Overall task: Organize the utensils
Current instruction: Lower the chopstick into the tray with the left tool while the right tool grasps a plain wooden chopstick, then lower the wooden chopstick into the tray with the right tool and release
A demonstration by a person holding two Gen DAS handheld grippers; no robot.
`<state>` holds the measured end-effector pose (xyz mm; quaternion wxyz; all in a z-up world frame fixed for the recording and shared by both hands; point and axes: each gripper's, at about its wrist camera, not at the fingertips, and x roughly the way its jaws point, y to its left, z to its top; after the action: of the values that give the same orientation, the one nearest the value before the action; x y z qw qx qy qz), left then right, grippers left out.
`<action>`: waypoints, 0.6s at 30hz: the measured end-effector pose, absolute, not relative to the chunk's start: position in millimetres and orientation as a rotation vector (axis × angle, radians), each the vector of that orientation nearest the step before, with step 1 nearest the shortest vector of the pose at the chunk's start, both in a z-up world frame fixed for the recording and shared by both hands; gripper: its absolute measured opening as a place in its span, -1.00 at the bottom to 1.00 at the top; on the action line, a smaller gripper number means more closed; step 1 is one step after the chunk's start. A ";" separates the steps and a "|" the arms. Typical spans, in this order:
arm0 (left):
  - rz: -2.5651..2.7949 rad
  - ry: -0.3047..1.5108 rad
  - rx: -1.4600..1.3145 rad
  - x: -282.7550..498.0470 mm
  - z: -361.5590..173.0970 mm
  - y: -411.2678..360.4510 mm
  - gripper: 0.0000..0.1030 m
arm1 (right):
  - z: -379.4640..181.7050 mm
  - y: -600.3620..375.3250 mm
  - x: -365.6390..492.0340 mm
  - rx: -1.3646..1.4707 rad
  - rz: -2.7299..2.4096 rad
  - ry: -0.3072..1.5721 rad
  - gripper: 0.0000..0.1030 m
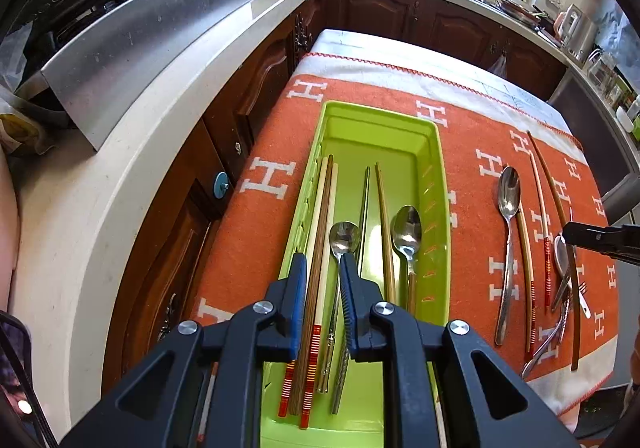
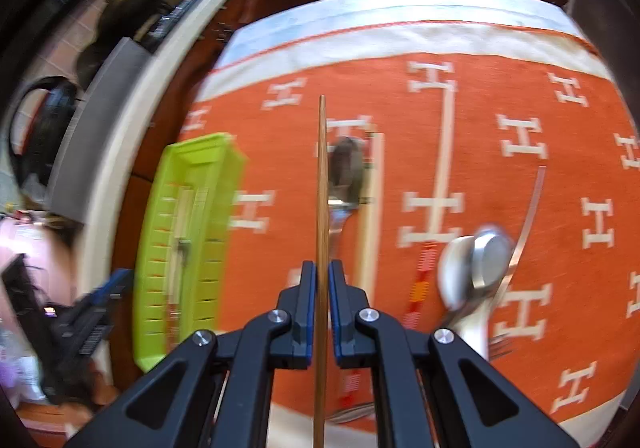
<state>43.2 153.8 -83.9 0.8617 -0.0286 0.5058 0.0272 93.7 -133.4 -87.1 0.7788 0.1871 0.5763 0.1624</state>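
Note:
A green utensil tray lies on the orange cloth and holds several chopsticks and two spoons. My left gripper is open and empty just above the tray's near end. My right gripper is shut on a brown wooden chopstick and holds it above the cloth; its tip shows in the left wrist view. Loose spoons, chopsticks and a fork lie on the cloth right of the tray. The tray also shows in the right wrist view, blurred.
The orange cloth with white H marks covers a small table. A white counter with a steel panel runs along the left. Dark wooden cabinets and a sink stand behind.

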 end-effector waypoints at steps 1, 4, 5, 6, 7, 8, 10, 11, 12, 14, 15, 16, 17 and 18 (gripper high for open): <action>0.059 1.058 -0.062 43.6 -82.7 154.6 -0.72 | -83.6 -127.9 92.5 0.421 0.373 1.247 -0.88; 0.083 1.043 -0.066 41.9 -77.7 159.5 -0.72 | -73.3 -104.8 91.7 0.469 0.447 1.257 -0.88; 0.090 1.041 -0.066 41.9 -77.0 160.9 -0.72 | -71.6 -94.6 94.1 0.476 0.464 1.262 -0.88; 0.104 1.037 -0.067 41.7 -75.5 163.9 -0.71 | -70.4 -86.3 94.1 0.481 0.479 1.267 -0.88; 0.121 1.033 -0.069 41.5 -74.2 167.6 -0.68 | -70.3 -78.6 96.2 0.480 0.491 1.273 -0.88; 0.129 1.031 -0.070 41.3 -73.5 170.1 -0.67 | -70.2 -69.6 96.6 0.479 0.504 1.280 -0.88; 0.156 1.023 -0.071 40.2 -71.4 177.1 -0.62 | -71.6 -52.4 97.7 0.485 0.522 1.295 -0.88; 0.168 1.020 -0.071 39.5 -70.9 180.2 -0.61 | -73.3 -46.8 98.6 0.488 0.527 1.302 -0.88; 0.179 1.019 -0.072 38.5 -70.7 183.4 -0.60 | -74.8 -41.2 99.6 0.491 0.530 1.308 -0.88; 0.183 1.022 -0.076 37.1 -71.2 186.4 -0.60 | -78.5 -34.1 102.7 0.498 0.529 1.314 -0.88; 0.187 1.026 -0.077 36.6 -72.6 188.0 -0.60 | -80.7 -30.7 104.7 0.503 0.528 1.315 -0.87; 0.191 1.030 -0.076 36.5 -73.9 188.7 -0.60 | -82.6 -27.0 106.5 0.509 0.523 1.315 -0.87; 0.193 1.034 -0.077 36.2 -75.0 189.7 -0.60 | -84.3 -23.6 108.4 0.517 0.519 1.316 -0.87; 0.194 1.038 -0.078 36.1 -75.7 190.4 -0.60 | -86.4 -20.9 110.3 0.529 0.516 1.320 -0.87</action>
<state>36.1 190.4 -75.7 0.8631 -0.0374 0.4950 0.0927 110.3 -20.9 -86.4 0.7272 0.2399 0.5990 0.2340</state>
